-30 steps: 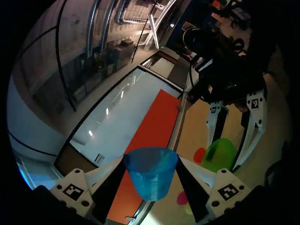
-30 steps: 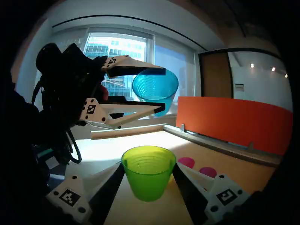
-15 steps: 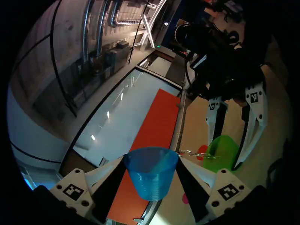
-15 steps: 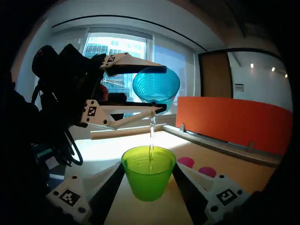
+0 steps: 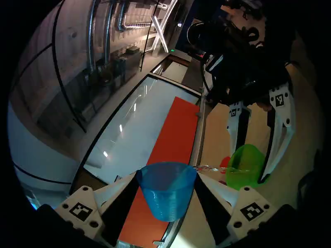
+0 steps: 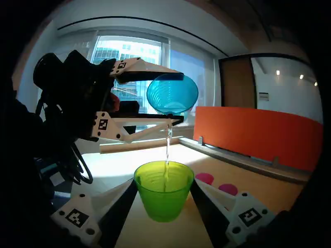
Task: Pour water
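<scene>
My left gripper (image 5: 166,194) is shut on a blue plastic cup (image 5: 166,195). In the right gripper view that blue cup (image 6: 172,94) is tipped over on its side, high above the table. A thin stream of water (image 6: 167,144) falls from its rim into the green cup (image 6: 164,195). My right gripper (image 6: 164,198) is shut on the green cup, which stands upright below. In the left gripper view the green cup (image 5: 245,166) sits between the right gripper's white fingers (image 5: 282,132).
A light wooden table (image 6: 173,231) lies under the cups, with pink discs (image 6: 205,178) lying on it behind the green cup. An orange partition (image 6: 260,134) runs along the table's far edge. Large windows stand behind the left gripper.
The blue cup has tipped further over, and water that was not falling a second ago now streams into the green cup. The green cup has stayed in place.
</scene>
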`<state>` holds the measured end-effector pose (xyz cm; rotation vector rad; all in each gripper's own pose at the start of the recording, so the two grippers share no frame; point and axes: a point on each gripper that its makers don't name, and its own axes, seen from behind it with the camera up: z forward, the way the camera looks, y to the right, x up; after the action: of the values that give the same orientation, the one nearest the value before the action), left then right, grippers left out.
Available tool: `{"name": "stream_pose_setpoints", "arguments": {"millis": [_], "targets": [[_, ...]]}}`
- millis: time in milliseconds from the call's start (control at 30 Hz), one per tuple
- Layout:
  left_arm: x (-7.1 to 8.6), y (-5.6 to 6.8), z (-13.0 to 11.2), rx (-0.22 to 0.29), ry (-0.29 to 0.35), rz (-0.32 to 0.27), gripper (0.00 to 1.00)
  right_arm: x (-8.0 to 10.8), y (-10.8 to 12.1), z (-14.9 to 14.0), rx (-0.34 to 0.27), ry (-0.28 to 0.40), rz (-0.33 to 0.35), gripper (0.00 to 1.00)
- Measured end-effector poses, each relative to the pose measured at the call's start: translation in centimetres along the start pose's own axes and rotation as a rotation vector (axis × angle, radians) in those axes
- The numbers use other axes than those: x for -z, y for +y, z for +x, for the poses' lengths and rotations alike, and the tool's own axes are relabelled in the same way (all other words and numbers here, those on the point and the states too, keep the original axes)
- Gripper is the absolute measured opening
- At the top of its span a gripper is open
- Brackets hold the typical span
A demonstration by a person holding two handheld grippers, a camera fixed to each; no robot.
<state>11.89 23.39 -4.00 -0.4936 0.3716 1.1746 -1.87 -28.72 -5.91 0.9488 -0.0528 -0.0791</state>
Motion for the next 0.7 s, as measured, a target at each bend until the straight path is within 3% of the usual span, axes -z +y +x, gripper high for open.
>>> {"name": "stream_pose_setpoints", "arguments": {"millis": [700], "targets": [[0.59,-0.04,0.58,-0.047,0.016,-0.003,0.88,-0.09,0.23,0.33,0.008,0.001,-0.001,0.89]]}}
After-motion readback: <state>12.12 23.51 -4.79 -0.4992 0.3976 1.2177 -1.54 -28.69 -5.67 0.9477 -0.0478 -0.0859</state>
